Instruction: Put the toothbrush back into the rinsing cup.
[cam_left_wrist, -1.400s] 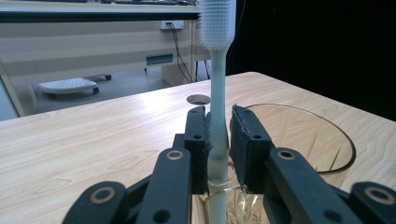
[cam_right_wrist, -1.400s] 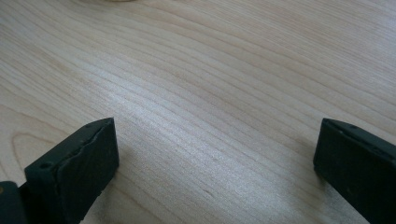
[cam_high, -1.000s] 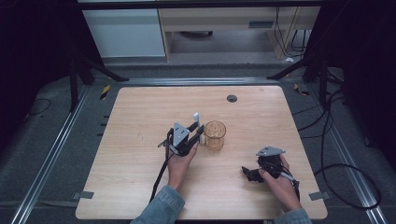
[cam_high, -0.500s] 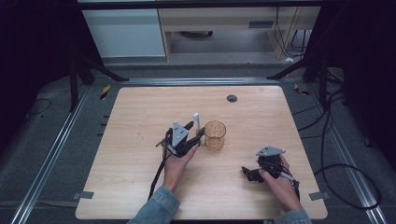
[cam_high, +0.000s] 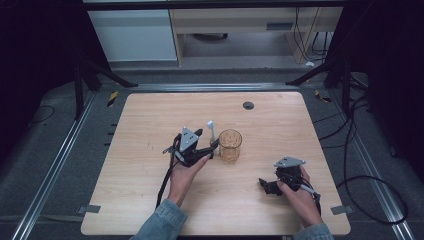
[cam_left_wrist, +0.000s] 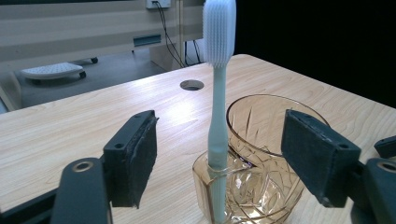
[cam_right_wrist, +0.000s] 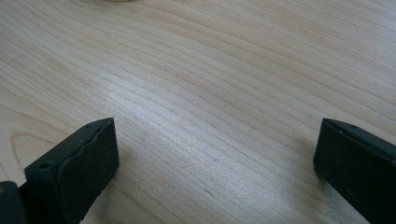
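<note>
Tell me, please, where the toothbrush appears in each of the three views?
High view: the toothbrush stands just left of the glass cup, mid-table.
Left gripper view: upright at centre, in a small holder joined to the cup, between the open jaws.
Right gripper view: not in it.
Shared landmark: the table's round hole.

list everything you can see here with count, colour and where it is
toothbrush: 1, white, standing head up in the cup, leaning on its near rim
cup: 1, amber cut glass, upright near the table's middle
table: 1, light wood, rounded corners
cable hole: 1, dark, round, in the tabletop toward the far edge
cabinet: 1, white, on the floor beyond the table
left gripper: 1, black, jaws just opened, pads apart either side of the toothbrush and not touching it
right gripper: 1, black, jaws wide open over bare tabletop, to the right of the cup
hands: 2, one on each gripper, denim sleeves at the near edge
</note>
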